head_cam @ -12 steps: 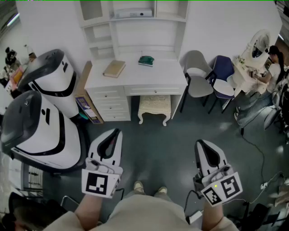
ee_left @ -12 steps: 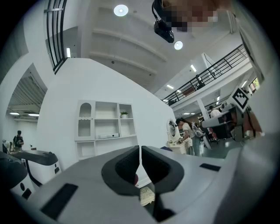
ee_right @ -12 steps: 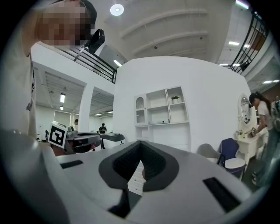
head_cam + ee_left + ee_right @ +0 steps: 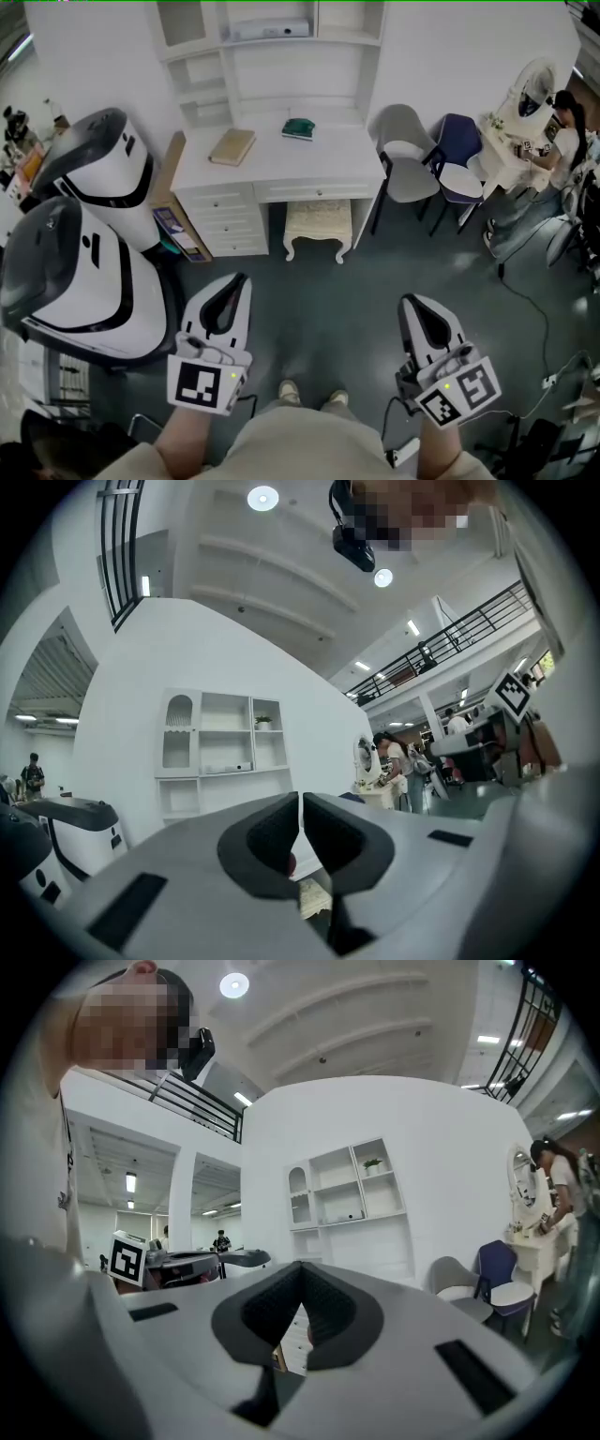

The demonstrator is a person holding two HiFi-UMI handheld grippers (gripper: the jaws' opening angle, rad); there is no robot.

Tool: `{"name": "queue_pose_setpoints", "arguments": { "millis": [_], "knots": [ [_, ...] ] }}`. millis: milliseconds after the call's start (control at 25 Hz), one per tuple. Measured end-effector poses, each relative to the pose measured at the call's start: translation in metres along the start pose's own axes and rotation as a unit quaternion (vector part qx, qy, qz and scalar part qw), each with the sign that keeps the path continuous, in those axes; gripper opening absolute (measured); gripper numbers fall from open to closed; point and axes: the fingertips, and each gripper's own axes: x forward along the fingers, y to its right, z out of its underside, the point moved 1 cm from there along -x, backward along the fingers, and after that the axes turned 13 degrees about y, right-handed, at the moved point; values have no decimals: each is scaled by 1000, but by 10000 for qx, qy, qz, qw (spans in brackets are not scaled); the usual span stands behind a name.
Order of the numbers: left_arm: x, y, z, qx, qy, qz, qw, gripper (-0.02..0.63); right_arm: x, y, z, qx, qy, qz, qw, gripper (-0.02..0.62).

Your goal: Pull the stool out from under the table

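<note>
A cream stool (image 4: 318, 228) with carved legs stands tucked in the kneehole of a white desk (image 4: 281, 164), partly under the top. My left gripper (image 4: 240, 278) hangs low and to the left of it, well short of the stool, jaws shut and empty. My right gripper (image 4: 409, 302) sits at the lower right, also shut with nothing in it. Both point toward the desk. In the left gripper view my closed jaws (image 4: 300, 808) hide most of the stool; in the right gripper view the shut jaws (image 4: 300, 1283) cover the desk front.
Two large white and grey machines (image 4: 80, 253) stand left of the desk. A grey chair (image 4: 405, 159) and a dark blue chair (image 4: 459, 159) stand to the right, and a person (image 4: 567, 131) sits at a small table. A book (image 4: 232, 147) and a green object (image 4: 299, 128) lie on the desk. A cable (image 4: 530, 309) runs over the floor.
The view has shifted slightly; both grippers stay at much the same place, still shut.
</note>
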Motion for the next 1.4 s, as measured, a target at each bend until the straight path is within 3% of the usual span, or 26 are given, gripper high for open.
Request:
{"name": "queue_pose_setpoints", "arguments": {
  "millis": [240,280,320,360,520,840,1400],
  "knots": [
    [2,-20,11,-233,-12,-60,9997,34,12,0,10,105,71,80,9999,23],
    [3,-25,14,-292,7,-67,9995,65,16,-1,11,127,101,112,9998,96],
    [5,-28,18,-330,29,-41,9994,163,19,0,13,147,125,162,9997,241],
    [6,-30,21,-340,55,3,9994,269,21,1,14,155,147,225,9995,278],
    [14,-35,36,-269,-61,183,9995,293,29,4,22,118,143,419,9990,293],
    [50,-54,81,-515,-447,289,9973,293,60,39,52,187,-155,630,9977,293],
    [212,-82,198,-585,-1168,243,9911,293,190,201,137,588,-762,691,9930,293]
  ]
}}
